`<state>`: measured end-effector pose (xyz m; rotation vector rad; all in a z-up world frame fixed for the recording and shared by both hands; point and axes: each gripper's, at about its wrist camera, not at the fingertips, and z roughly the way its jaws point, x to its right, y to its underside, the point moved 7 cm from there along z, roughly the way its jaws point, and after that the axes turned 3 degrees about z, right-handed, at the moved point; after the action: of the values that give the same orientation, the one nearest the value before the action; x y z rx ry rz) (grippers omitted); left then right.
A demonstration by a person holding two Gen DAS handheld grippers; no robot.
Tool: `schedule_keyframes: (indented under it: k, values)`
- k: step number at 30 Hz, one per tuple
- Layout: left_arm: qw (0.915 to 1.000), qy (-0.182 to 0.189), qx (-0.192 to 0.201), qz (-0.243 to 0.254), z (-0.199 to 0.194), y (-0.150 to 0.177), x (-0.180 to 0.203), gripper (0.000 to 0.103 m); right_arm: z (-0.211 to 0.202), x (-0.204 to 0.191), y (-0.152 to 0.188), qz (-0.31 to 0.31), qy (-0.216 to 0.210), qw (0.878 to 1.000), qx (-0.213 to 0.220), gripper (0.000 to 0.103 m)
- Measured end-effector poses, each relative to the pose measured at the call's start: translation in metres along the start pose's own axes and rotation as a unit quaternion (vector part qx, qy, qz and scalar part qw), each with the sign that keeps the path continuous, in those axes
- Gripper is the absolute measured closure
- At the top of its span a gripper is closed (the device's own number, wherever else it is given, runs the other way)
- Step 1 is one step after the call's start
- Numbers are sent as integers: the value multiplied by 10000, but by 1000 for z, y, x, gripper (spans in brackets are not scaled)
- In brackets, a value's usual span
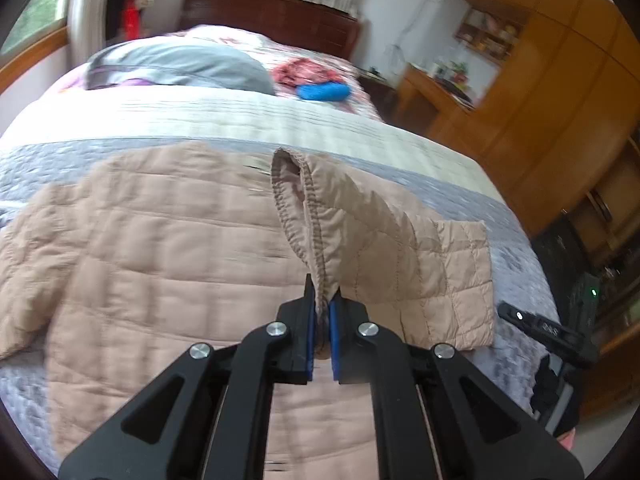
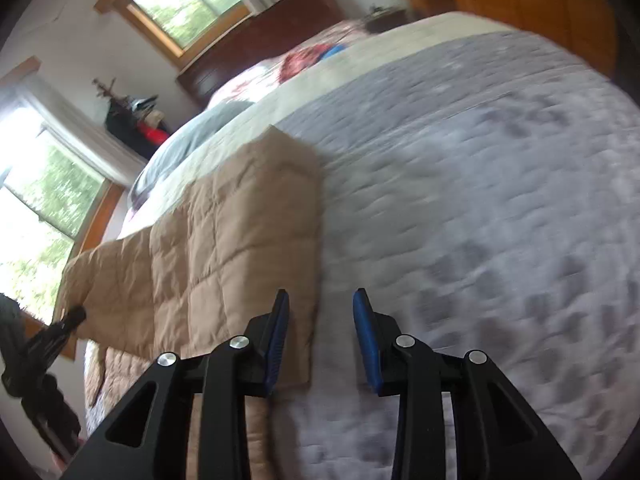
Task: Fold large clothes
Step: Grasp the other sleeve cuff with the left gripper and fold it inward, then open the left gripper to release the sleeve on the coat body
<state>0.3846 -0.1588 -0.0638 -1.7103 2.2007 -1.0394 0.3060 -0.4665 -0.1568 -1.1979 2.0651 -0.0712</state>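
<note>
Early in the fold: beige quilted jacket (image 1: pixel 160 248) spread flat on the grey bed (image 1: pixel 460 192), one sleeve cuff (image 1: pixel 296 208) lifted, body not yet doubled over. Left claw (image 1: pixel 322 308) pinched tight on the elasticated cuff hem. Right claw (image 2: pixel 320 320) parted, empty, hovering at the jacket's straight edge. Puffy, stitched squares; soft, slippery-looking shell.

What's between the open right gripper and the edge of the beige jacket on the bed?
Nothing visible. The right gripper hangs open just above the beige jacket, its edge under the jaws, with only grey bedspread alongside.
</note>
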Motion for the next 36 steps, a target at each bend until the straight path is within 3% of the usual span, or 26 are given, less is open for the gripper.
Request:
schedule_keyframes:
  k: [6,14,23,25,27,29,32,36]
  values:
    - [9990,-326,-159,-258,3,2,-60,99,25,-30,14,-359,-17,9991,-221,69]
    - [9937,-407,-865,-579,64,35,-108,93,43,-33,25,-587,282,9972,-367,68]
    - [9967,-344,-608,-403,72,40,-114,90,48,-33,33,-832,540,9945,-335,68]
    - [9964,-355,-627,-442,70,42,-113,85,45,-36,32,-925,518,9940,-270,68]
    - [9955,-443,-638,-547,53,46,-114,60,34,-38,30,-976,562,9934,-196,66]
    - [9961,-565,-360,-573,28,38,-120,43,10,-49,24,-1168,646,9910,105,66]
    - [9957,-889,-32,-264,0,20,-113,43,-14,-75,16,-1413,666,9872,329,64]
    - [9962,-868,-112,3,1,6,-79,43,9,-109,5,-1390,760,9873,-60,64]
